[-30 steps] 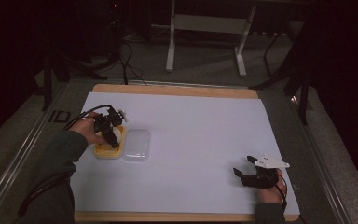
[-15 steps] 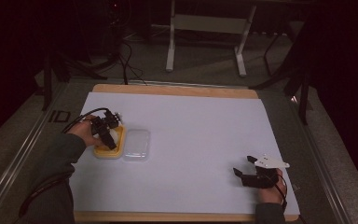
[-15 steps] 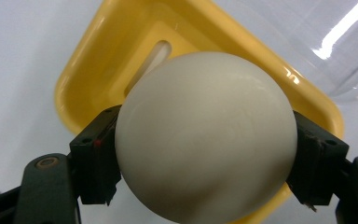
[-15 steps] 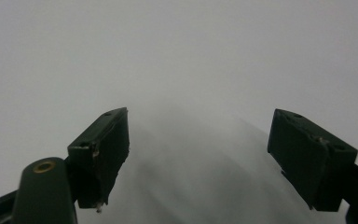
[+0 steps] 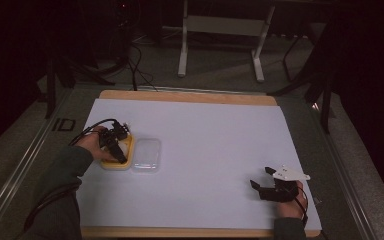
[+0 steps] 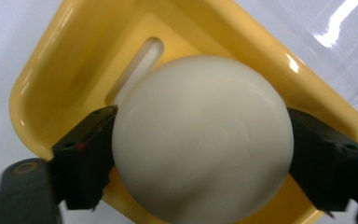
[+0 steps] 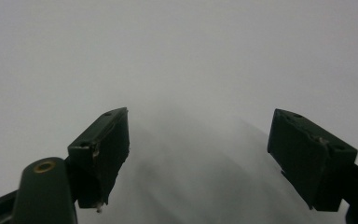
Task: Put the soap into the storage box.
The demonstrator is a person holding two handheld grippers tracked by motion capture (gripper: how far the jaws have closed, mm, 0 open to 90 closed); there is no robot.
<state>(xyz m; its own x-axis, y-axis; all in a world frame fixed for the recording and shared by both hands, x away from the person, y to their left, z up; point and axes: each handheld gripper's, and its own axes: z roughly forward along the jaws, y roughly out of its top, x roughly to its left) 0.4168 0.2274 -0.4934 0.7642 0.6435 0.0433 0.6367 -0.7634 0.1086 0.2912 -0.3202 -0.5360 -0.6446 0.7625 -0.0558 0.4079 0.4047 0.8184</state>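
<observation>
A yellow dish [image 5: 114, 165] sits on the left of the white table, with a slot in its floor [image 6: 137, 65]. My left gripper [image 5: 117, 148] reaches down into it. In the left gripper view both jaws press the sides of a cream-white round ball [image 6: 200, 140], so the left gripper [image 6: 200, 161] is shut on it just above the dish's [image 6: 70, 60] floor. Whether the ball touches the dish I cannot tell. My right gripper [image 5: 261, 178] rests near the table's front right, open with nothing between its jaws [image 7: 198, 154].
A clear plastic lid or tray [image 5: 146, 155] lies right against the yellow dish's right side [image 6: 340, 51]. The white sheet [image 5: 215, 140] covers a wooden board. Stands and cables lie on the floor beyond the table's far edge.
The left hand and forearm have shifted slightly over the yellow dish, with the gripper staying in it. The right gripper has not moved.
</observation>
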